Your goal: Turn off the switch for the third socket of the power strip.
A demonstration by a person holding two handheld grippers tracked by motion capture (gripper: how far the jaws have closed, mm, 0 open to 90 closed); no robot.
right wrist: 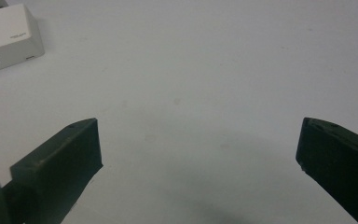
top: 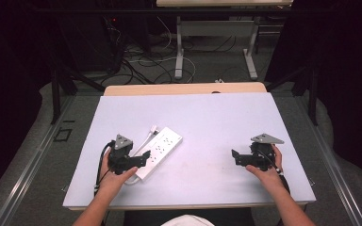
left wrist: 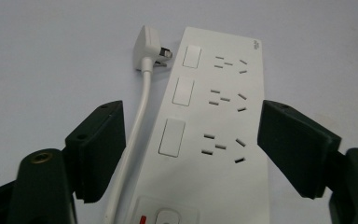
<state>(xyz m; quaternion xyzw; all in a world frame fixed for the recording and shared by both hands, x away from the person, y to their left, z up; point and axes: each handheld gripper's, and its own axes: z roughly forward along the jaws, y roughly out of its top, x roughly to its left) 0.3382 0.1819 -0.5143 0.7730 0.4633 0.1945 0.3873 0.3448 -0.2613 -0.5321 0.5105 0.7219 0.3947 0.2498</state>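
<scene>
1. White plastic strip: it lies left of centre on the table, cord and plug alongside. Judge it rigid, light, smooth and likely to slide.
2. Left gripper: your jaws straddle the strip's switch end, spread, pads not touching. Take it across the long edges, clear of the cord.
3. Right gripper: jaws wide, holding nothing, well apart from the strip.
4. Surface: pale matte sheet. Room: dark, floor cables, another table behind.

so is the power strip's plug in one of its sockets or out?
Out. The plug lies on the table beside the power strip, prongs bare; every visible socket is empty.
</scene>
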